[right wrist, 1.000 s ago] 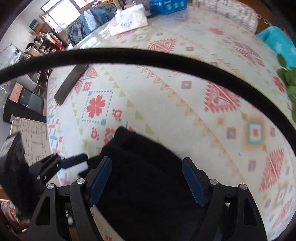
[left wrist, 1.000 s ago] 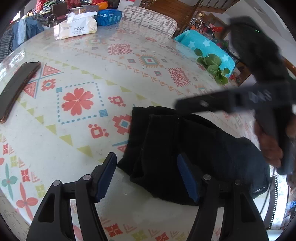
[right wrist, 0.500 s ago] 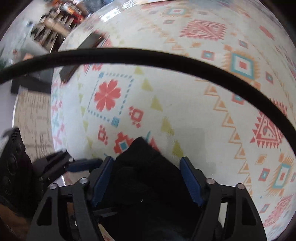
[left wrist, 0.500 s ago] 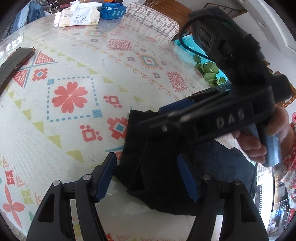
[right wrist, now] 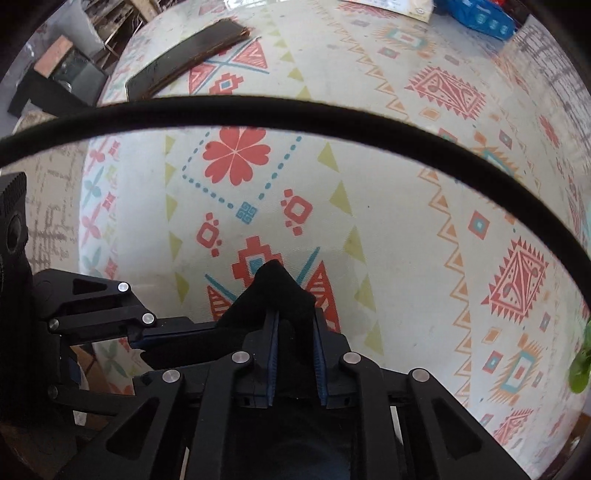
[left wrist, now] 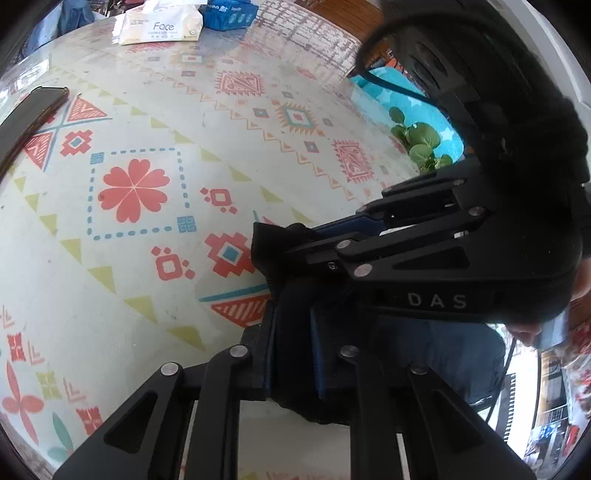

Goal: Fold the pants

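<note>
- Your left gripper [left wrist: 293, 347] has just been closing, and now it pinches a fold of the black pants [left wrist: 280, 251] between its blue pads [left wrist: 317, 354].
- Your right gripper [right wrist: 295, 354] has just been closing too. It now squeezes a bunched corner of the pants, and a little black peak sticks up at 12 o'clock from its tips.
- In the left wrist view, the right gripper comes in from 3 o'clock and lies across the cloth, just above your left gripper. The two grips sit very near each other on the same end of the pants.
- The pants lie in a dark heap at the near edge of the table [left wrist: 184, 110], on the patterned tablecloth. In the left wrist view they are at about 5 o'clock from the big red flower [left wrist: 133, 190].
- The cloth looks soft and floppy. I think it will sag and bunch when you lift it, not stay flat.
- It looks light, so it should not be hard to carry. But a thin pinch could slip out, so keep a good bite of cloth in each gripper.
- You cannot see which part of the pants you hold, waist or leg end. It is too dark and crumpled to tell.
- A good plan is to pull the two grips apart so the edge goes straight before you fold.
- The tissue pack [left wrist: 162, 26] at 12 o'clock and the dark flat thing [left wrist: 29, 114] at 10 o'clock are well away.
</note>
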Action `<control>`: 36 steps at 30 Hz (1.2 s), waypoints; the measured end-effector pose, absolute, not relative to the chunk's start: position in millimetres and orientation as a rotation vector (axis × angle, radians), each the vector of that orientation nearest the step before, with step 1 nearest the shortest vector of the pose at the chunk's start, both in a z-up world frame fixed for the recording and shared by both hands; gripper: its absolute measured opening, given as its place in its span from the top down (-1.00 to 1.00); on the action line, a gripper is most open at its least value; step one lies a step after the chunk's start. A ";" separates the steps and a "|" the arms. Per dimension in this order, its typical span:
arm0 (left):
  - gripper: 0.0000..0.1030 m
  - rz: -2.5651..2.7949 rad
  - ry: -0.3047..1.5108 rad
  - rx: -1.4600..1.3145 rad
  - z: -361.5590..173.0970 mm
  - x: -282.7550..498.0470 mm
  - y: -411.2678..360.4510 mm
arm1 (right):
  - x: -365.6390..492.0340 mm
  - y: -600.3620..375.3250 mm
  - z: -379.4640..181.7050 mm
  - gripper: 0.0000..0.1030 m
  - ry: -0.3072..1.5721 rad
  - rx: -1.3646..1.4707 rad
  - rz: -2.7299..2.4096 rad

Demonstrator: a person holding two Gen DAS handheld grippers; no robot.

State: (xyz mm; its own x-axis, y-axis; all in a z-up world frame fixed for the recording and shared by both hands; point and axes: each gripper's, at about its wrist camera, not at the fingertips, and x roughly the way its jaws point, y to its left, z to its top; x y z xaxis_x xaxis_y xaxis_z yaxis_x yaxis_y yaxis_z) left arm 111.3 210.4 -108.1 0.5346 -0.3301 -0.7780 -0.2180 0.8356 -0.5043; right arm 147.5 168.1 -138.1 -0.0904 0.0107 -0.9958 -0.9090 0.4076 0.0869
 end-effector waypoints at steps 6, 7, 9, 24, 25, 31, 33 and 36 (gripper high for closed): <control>0.71 -0.060 0.943 -0.586 -73.4 95.3 188.2 | 142.3 137.3 -93.7 0.68 1.392 -0.754 0.994; 0.71 -0.068 0.929 -0.583 -66.1 92.8 179.8 | 140.5 131.3 -86.4 0.68 1.379 -0.749 0.995; 0.71 -0.084 0.909 -0.569 -57.2 90.5 166.7 | 134.5 115.0 -70.4 0.68 1.354 -0.730 0.990; 0.98 -0.341 0.943 -0.453 -51.3 100.7 -12.8 | 132.9 -79.4 -31.5 0.75 1.350 -0.600 0.725; 0.98 -0.350 0.946 -0.444 -52.9 100.4 -21.1 | 134.0 -91.3 -34.7 0.75 1.355 -0.592 0.700; 0.64 -0.407 0.980 -0.378 -59.6 87.4 -54.8 | 145.7 -154.2 -55.9 0.54 1.403 -0.452 0.582; 0.42 -0.414 0.983 -0.365 -54.4 77.5 -56.1 | 152.8 -178.3 -56.4 0.33 1.406 -0.326 0.537; 0.32 -0.402 0.967 -0.327 -40.7 57.5 -43.4 | 157.9 -209.6 -42.7 0.21 1.339 -0.186 0.461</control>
